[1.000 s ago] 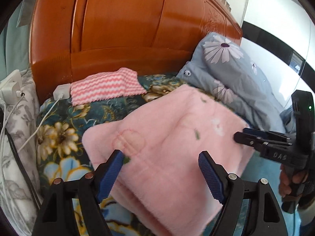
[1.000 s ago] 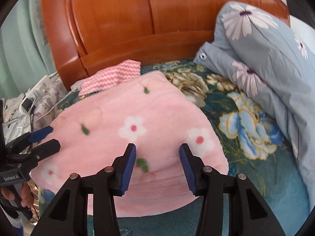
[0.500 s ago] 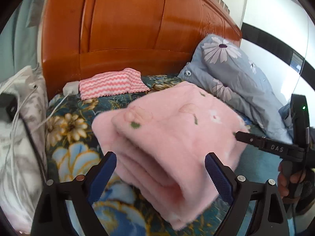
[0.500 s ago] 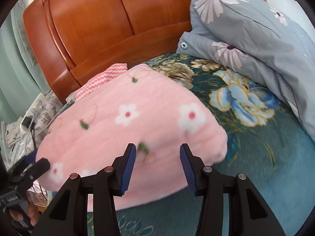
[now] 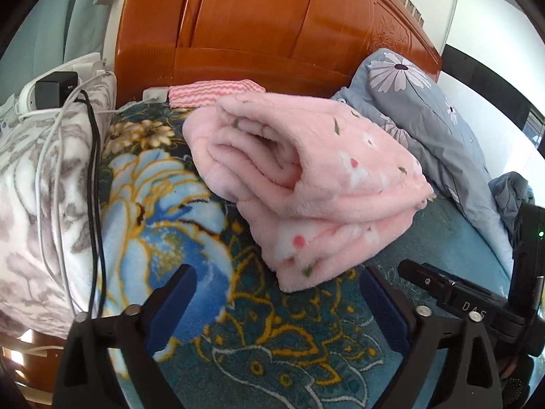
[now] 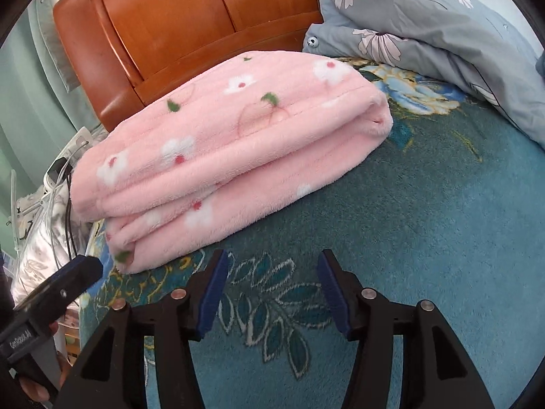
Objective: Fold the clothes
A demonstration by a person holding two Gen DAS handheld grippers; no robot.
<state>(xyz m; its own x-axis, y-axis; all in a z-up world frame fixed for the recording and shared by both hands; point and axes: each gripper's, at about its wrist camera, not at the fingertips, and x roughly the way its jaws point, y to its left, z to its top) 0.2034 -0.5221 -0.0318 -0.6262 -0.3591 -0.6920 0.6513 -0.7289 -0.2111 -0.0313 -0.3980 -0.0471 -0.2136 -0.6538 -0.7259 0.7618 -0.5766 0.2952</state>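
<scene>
A pink fleece garment with white flowers [image 5: 306, 177] [image 6: 231, 143] lies folded in a thick stack on the teal floral bedspread [image 5: 272, 341] [image 6: 425, 238]. My left gripper [image 5: 277, 293] stands open just short of the stack's near corner, nothing between its blue pads. My right gripper [image 6: 270, 289] is open too, a little in front of the stack's long folded edge and not touching it. The left wrist view shows the right gripper's black body at its right edge; the right wrist view shows the left gripper at its lower left.
An orange wooden headboard [image 5: 272, 24] rises behind. A folded pink-and-white zigzag cloth [image 5: 214, 93] lies at its foot. Grey flowered pillows [image 6: 425, 17] are heaped on the right. A patterned cloth with chargers and cables [image 5: 58, 136] covers something at the bed's left side.
Both grippers have let go and drawn back from the pink garment. It now rests as a folded stack on the bed instead of being held up between the fingers.
</scene>
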